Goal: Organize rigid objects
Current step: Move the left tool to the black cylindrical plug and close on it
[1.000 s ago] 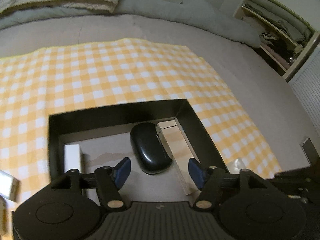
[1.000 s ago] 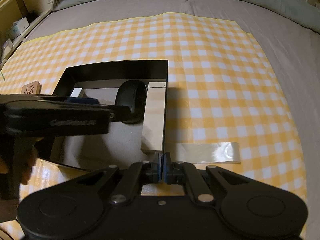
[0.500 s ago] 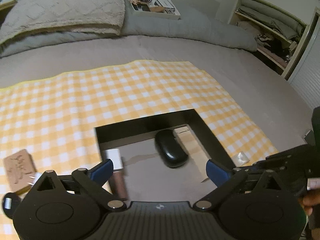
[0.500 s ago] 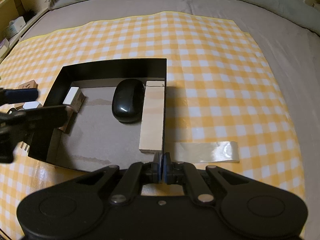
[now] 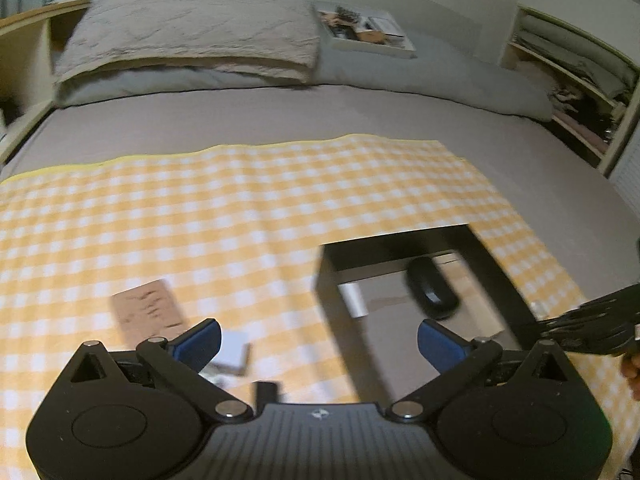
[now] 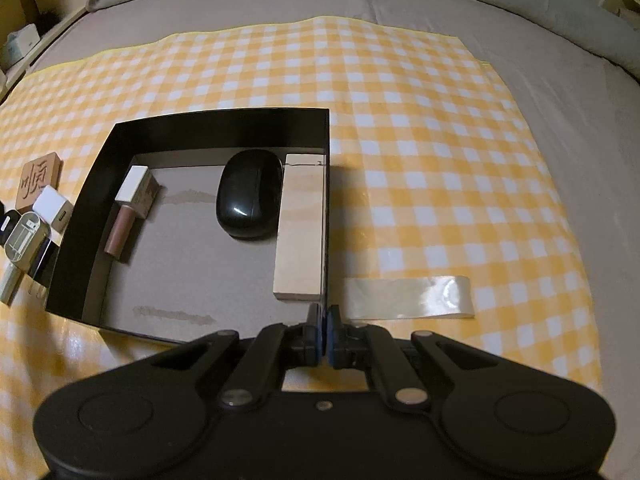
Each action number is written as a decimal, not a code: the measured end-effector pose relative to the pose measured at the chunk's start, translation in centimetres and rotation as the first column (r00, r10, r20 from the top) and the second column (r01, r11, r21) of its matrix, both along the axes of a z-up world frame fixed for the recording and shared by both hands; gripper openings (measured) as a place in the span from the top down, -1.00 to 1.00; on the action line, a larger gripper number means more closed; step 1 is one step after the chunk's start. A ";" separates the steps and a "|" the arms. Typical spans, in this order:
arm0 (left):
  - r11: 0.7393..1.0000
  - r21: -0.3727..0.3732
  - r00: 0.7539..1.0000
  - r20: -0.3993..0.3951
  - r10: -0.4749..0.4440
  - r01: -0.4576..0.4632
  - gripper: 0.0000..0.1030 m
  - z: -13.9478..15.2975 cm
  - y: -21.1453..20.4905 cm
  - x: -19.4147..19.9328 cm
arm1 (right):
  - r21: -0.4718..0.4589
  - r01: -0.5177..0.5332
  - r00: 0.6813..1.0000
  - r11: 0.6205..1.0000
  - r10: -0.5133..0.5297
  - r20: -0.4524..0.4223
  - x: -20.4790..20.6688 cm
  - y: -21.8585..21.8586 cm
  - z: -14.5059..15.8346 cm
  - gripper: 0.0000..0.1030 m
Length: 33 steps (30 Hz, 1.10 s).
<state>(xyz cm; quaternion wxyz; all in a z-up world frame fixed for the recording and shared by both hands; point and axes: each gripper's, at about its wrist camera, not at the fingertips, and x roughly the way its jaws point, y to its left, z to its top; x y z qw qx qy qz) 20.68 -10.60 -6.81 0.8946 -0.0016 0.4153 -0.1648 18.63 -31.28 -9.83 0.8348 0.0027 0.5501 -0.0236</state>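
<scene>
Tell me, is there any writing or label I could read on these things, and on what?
"顺": a dark character carved on the wooden block left of the black box.
Book cover by the pillow: pictures and print, too blurred to read.
Nothing readable elsewhere.

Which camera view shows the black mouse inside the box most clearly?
The right wrist view. There the black mouse lies sharp and whole inside the black box, beside the wooden block. In the left wrist view the mouse is small, blurred and far to the right.
</scene>
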 end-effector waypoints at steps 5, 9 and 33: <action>1.000 0.016 0.999 -0.029 0.024 -0.024 -0.98 -0.5 3.0 0.2 | 0.012 0.013 1.000 1.000 -0.013 0.002 -0.1 -0.2 0.0 0.94; 0.999 -0.008 0.993 -0.110 0.039 -0.040 -0.66 -1.2 4.8 0.4 | 0.007 0.017 1.000 1.000 -0.017 0.003 -0.1 -0.3 0.2 0.94; 0.999 0.040 0.954 -0.299 0.014 -0.002 0.52 -7.7 2.6 3.0 | 0.031 0.030 1.000 0.999 -0.030 -0.001 -0.2 -0.5 0.4 0.94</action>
